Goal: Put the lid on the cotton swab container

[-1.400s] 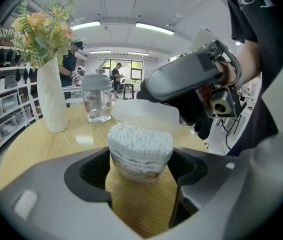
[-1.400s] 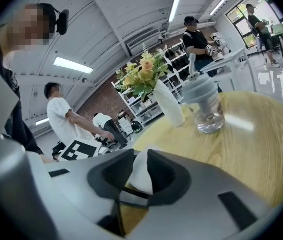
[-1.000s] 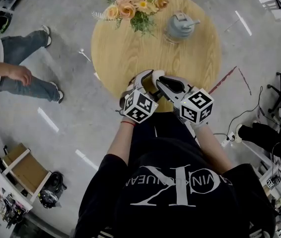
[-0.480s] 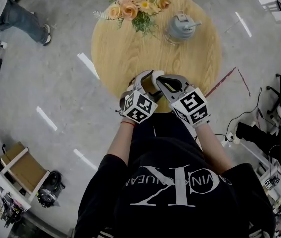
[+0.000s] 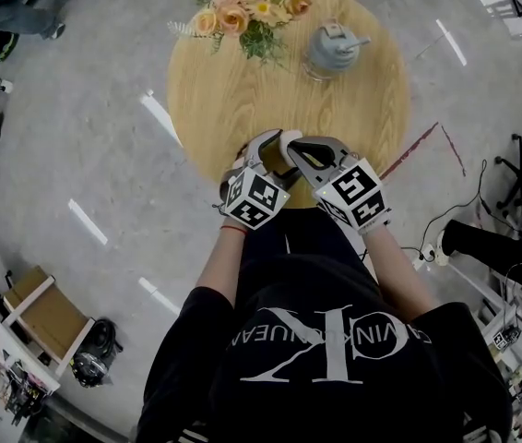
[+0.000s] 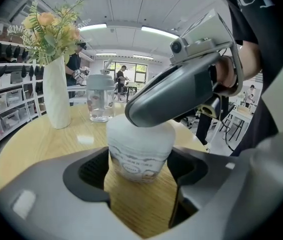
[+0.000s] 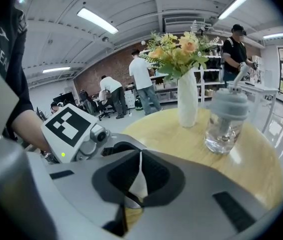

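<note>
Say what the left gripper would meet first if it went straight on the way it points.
The cotton swab container: it sits clamped in the left gripper. Past it, probably the glass jar, though depth is unclear.

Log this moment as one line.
left gripper: shut on cotton swab container | right gripper: shut, lying across its top | lid: seemingly on | container: upright on table

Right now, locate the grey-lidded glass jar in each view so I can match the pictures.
Head view: the grey-lidded glass jar stands near the top, right of the vase of flowers.
Left gripper view: left of centre, just right of the vase.
Right gripper view: at the right, right of the vase.
Shared landmark: the vase of flowers, always to the jar's left.
</note>
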Available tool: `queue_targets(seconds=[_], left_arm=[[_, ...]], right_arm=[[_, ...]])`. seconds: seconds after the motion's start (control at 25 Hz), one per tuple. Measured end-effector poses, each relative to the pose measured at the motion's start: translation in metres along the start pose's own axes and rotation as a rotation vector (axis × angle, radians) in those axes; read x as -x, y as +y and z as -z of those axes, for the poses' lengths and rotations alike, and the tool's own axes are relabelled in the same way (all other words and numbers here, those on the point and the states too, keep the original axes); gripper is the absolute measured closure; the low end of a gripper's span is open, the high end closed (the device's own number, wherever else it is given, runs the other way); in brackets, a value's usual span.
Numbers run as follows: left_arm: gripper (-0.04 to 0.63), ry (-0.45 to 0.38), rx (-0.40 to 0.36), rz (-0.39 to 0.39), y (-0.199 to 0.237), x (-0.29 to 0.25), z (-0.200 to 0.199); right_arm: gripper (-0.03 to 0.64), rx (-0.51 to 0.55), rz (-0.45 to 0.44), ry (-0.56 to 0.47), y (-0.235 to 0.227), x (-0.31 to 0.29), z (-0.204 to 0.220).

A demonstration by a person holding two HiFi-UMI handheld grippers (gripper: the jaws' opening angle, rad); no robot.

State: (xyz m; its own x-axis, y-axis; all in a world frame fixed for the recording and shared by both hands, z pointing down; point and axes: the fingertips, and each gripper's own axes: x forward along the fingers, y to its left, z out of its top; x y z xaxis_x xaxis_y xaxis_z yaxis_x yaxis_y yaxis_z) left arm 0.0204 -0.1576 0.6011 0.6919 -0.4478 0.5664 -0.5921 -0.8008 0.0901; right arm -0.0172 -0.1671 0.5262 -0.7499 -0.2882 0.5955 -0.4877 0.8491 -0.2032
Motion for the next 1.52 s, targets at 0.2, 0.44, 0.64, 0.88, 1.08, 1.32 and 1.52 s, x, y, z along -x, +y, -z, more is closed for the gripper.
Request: queue_targets(seconds=[0.2, 0.44, 0.64, 0.88, 1.08, 1.32, 1.52], left_arm=[[0.230, -0.048, -0.029, 0.032, -0.006, 0.012, -0.010], [0.227, -0.082, -0.050, 0.033, -0.006, 0.030, -0.023], [0.229, -0.160, -0.011, -0.013, 0.001, 0.051, -0.038], [0.398, -0.250, 0.011, -0.137, 0.024, 0.081, -0.062], [0.571, -0.351, 0.092, -0.313, 0.057, 0.116, -0.079], [0.583, -0.396, 0.153, -0.443, 0.079, 0.143, -0.093], [0.583, -0.464, 0.185, -0.513, 0.093, 0.165, -0.109]], right_arm=[[0.592, -0.025, -0.019, -0.026, 0.000, 0.001, -0.001], [0.592, -0.102, -0.028, -0.101, -0.009, 0.007, -0.003], [0.592, -0.139, 0.033, -0.215, -0.029, 0.030, -0.023], [0.592, -0.119, 0.126, -0.290, -0.056, 0.060, -0.041], [0.592, -0.108, 0.174, -0.365, -0.065, 0.083, -0.059], [0.592, -0.083, 0.213, -0.431, -0.070, 0.104, -0.078], [0.592, -0.048, 0.227, -0.489, -0.070, 0.116, -0.096]])
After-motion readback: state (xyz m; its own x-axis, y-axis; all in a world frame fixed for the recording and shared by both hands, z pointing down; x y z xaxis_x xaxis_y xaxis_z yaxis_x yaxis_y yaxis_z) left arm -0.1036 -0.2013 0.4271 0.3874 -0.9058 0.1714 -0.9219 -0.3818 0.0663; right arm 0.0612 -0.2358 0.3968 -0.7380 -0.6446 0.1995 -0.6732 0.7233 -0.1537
